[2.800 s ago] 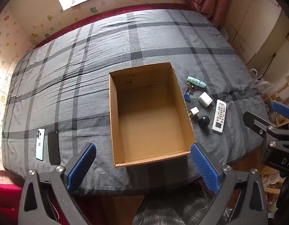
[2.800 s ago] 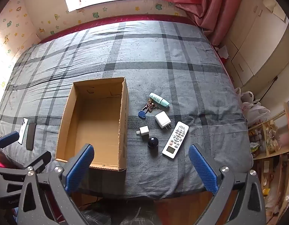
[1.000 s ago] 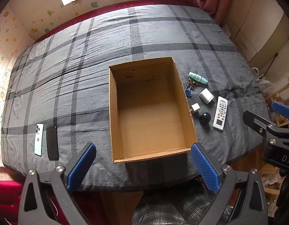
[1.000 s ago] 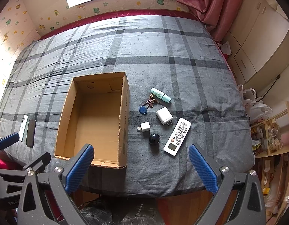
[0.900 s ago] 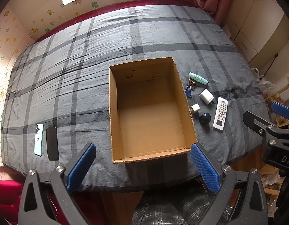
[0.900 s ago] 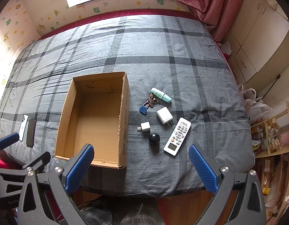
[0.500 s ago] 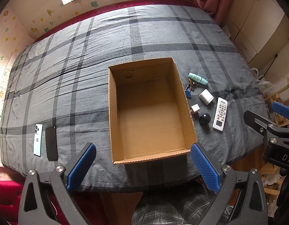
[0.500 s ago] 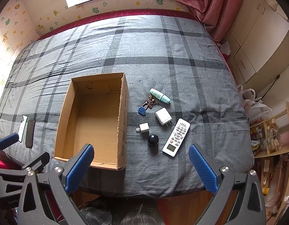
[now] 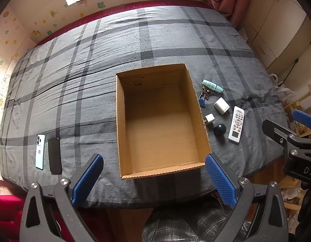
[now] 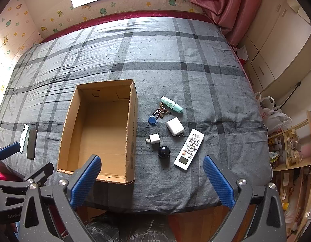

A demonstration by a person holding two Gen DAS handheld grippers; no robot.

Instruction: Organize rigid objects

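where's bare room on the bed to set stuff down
Free: inside the cardboard box, the bedspread between it and the two phones, and the far half. Crowded: right of the box, around the remote and chargers.

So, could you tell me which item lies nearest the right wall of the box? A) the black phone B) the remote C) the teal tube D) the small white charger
D: the small white charger lies just off the box wall, closer than the remote or tube; the black phone is on the box's other side.
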